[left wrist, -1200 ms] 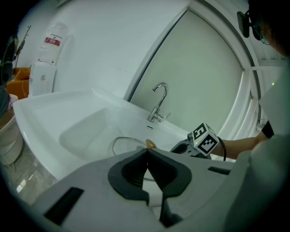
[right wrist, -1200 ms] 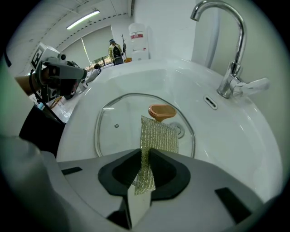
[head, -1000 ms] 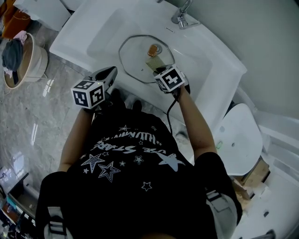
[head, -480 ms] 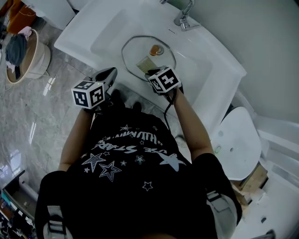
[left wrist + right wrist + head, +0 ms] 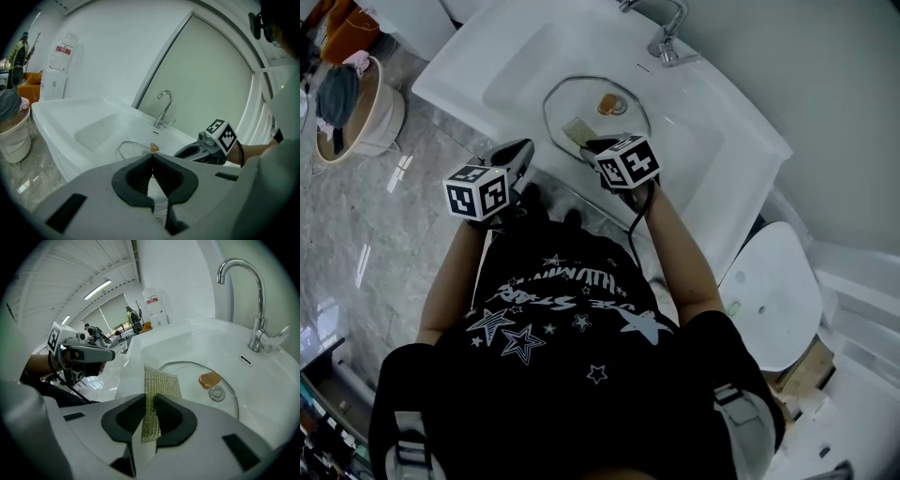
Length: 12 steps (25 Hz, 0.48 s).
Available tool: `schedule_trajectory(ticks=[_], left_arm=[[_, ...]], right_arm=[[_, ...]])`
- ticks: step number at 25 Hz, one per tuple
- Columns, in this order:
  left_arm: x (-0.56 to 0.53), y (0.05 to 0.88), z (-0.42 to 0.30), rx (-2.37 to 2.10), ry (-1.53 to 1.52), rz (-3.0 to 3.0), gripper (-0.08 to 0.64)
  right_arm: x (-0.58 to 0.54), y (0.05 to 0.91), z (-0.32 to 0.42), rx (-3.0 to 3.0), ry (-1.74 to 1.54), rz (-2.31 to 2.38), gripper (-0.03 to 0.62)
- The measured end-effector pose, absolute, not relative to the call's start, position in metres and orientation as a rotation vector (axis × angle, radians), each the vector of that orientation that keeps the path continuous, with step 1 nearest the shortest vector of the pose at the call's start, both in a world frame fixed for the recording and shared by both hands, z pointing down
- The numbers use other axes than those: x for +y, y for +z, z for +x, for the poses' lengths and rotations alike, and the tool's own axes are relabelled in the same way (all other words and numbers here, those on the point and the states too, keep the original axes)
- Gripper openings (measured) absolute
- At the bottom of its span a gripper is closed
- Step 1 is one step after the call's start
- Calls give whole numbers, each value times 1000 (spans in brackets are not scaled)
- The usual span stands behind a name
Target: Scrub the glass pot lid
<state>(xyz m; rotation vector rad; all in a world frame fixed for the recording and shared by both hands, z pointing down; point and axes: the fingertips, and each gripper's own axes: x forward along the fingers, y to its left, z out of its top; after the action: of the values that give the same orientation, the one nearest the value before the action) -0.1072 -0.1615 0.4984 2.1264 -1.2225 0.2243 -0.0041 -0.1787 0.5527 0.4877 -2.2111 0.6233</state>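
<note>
The glass pot lid point(image 5: 623, 94) lies flat in the white sink point(image 5: 502, 66), amber knob point(image 5: 607, 103) up. My right gripper point(image 5: 587, 142) is shut on a gold mesh scrub pad point(image 5: 576, 129), which rests over the lid's near-left part. In the right gripper view the scrub pad point(image 5: 159, 383) sticks out from between the jaws of the right gripper point(image 5: 151, 401) toward the lid point(image 5: 187, 365) and knob point(image 5: 209, 379). My left gripper point(image 5: 521, 153) hovers at the sink's front edge, left of the lid. It is shut and holds nothing point(image 5: 151, 158).
A chrome faucet point(image 5: 664, 36) stands at the sink's back rim. On the marble floor at the left is a round tub point(image 5: 370, 117) with cloth in it. A white rounded seat point(image 5: 773, 291) stands right of the sink.
The right gripper has dragged the scrub pad leftward across the lid, toward its near-left rim. The left gripper has stayed put.
</note>
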Motion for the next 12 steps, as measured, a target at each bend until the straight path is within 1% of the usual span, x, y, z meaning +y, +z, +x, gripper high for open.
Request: schedule_trajectory(ticks=[12], left_arm=[[-139, 497, -97, -1255, 214, 2106, 8]], right_arm=[[-178, 523, 3, -2331, 656, 535, 66]])
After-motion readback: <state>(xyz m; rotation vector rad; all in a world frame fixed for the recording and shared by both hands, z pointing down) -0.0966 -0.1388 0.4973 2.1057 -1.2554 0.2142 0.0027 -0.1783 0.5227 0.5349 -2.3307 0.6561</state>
